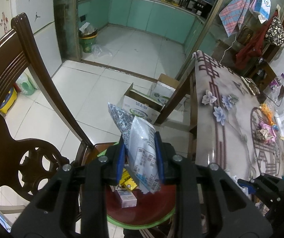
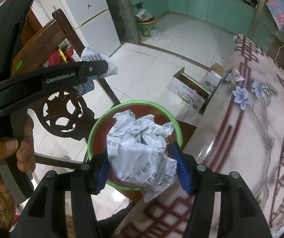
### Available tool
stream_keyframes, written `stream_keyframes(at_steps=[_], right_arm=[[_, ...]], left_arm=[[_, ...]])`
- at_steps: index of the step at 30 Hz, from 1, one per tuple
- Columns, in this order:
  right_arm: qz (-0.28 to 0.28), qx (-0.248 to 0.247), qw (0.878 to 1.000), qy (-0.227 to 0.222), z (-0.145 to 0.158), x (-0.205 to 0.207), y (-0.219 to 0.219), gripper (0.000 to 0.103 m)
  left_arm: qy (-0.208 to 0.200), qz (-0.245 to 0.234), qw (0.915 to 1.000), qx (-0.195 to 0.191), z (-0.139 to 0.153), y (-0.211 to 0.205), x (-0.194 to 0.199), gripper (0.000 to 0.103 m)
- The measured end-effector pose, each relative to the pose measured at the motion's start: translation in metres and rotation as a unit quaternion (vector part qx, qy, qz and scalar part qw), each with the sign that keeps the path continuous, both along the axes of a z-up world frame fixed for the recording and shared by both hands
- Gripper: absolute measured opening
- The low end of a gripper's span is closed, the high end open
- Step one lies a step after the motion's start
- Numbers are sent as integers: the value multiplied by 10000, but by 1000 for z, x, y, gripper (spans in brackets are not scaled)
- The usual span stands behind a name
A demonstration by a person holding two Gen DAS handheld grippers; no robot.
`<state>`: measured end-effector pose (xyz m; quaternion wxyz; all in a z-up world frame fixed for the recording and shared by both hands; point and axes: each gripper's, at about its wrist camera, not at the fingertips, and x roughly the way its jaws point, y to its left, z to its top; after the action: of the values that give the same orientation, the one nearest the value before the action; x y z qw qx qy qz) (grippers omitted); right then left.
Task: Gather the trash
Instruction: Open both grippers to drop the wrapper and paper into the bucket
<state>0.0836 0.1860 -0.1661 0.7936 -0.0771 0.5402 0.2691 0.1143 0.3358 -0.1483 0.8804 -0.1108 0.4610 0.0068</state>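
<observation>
Left view: my left tongs (image 1: 140, 156) clamp a silver wrapper (image 1: 140, 138); the bin (image 1: 142, 221) sits right below them. Right view: my right tongs (image 2: 142, 170) clamp a crumpled paper (image 2: 142, 150) over that bin, beside the surface (image 2: 241, 138).

Tight spot over the green-rimmed bin (image 2: 176, 125): wooden chair back (image 2: 48, 39) crowds the left, desk (image 2: 231, 138) edge hems the right. Far tiled floor (image 2: 152, 69) is wide open, apart from the cardboard boxes (image 2: 193, 91).
</observation>
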Motion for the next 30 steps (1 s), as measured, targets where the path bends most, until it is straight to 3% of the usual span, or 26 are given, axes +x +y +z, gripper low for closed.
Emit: stream_keyframes(at_steps=[8, 10, 12, 21, 30], right_arm=[[36, 59, 9999, -76, 3, -1, 0, 60], [28, 102, 9999, -112, 5, -1, 0, 68], [1, 170, 9997, -200, 9, -2, -1, 76], [-162, 263, 9988, -393, 23, -8, -20, 78], [-707, 475, 9941, -671, 47, -28, -70, 84]], left_arm=[[-53, 83, 10000, 3, 2, 3, -1, 30], [-42, 103, 9999, -12, 3, 4, -1, 38], [-120, 187, 9997, -91, 6, 7, -4, 59], [-410, 328, 9986, -43, 28, 6, -16, 67], [-564, 70, 9984, 67, 45, -26, -38, 70]])
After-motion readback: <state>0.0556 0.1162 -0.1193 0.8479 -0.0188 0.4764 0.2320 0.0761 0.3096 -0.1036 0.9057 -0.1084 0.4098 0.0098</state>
